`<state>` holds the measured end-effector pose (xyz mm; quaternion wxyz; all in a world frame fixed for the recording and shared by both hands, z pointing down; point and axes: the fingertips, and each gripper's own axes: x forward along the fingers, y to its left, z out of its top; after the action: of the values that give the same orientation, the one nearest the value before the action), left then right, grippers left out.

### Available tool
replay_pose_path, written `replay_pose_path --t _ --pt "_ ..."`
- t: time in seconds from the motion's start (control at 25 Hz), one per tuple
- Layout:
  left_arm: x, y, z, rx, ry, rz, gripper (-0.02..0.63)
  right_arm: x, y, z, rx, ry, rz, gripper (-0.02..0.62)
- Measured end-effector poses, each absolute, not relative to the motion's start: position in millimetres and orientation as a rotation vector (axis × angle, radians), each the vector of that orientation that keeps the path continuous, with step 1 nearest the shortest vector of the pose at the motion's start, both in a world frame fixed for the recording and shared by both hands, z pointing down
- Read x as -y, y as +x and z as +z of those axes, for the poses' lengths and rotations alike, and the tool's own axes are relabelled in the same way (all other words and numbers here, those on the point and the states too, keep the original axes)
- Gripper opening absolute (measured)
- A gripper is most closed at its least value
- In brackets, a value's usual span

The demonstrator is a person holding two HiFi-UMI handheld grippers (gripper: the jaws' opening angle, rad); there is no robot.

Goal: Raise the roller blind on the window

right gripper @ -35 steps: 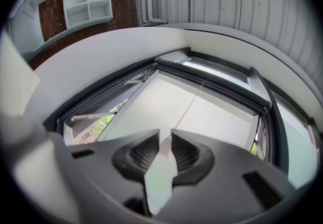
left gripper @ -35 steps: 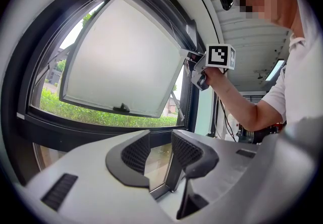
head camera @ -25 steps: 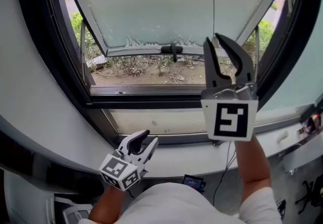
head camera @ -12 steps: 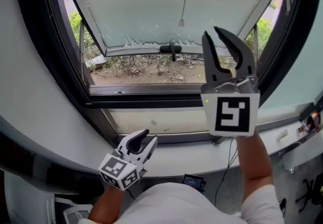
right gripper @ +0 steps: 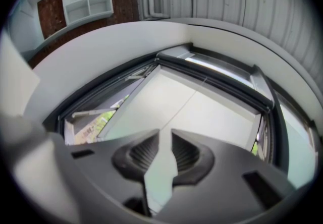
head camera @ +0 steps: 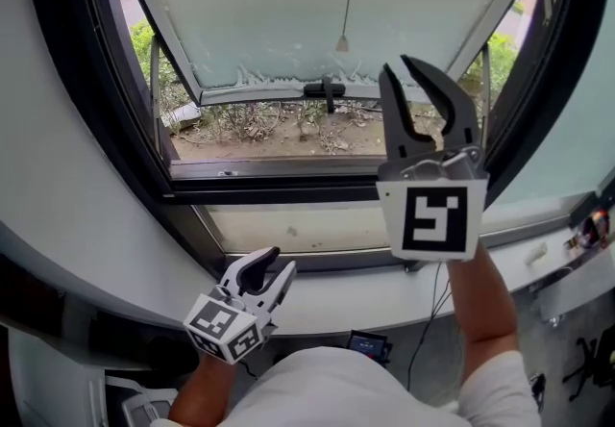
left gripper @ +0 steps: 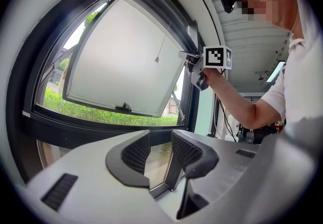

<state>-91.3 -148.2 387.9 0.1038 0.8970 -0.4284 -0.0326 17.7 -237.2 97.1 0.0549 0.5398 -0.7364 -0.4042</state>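
A thin blind cord with a small cone pull hangs free in front of the frosted, outward-tilted window pane; the left gripper view shows the pull too. My right gripper is raised to the right of the pull, jaws apart, nothing between them. Its own view shows a narrow empty gap and the pane beyond. My left gripper rests low by the white sill, open and empty. I cannot make out any blind fabric.
A dark window frame surrounds the pane, with a black handle on its lower edge. Shrubs and bare soil lie outside. Cables and a small device sit below the sill. In the left gripper view the person's arm holds the right gripper up.
One second ago the cord ran straight down into the right gripper's jaws. It has since swung left and hangs free with its pull showing. The left gripper has not moved.
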Motion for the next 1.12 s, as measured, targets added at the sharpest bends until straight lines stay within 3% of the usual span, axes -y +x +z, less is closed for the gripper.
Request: replay_pose_path --t 0.44,1.12 --pt "142 -101 375 1.243 2.652 -0.174 0.148 207 35 95 2.307 1.725 -1.215 0.062" --pt "125 -131 376 1.191 2.623 -0.227 0.101 170 49 200 2.445 1.787 -0.737 0.052"
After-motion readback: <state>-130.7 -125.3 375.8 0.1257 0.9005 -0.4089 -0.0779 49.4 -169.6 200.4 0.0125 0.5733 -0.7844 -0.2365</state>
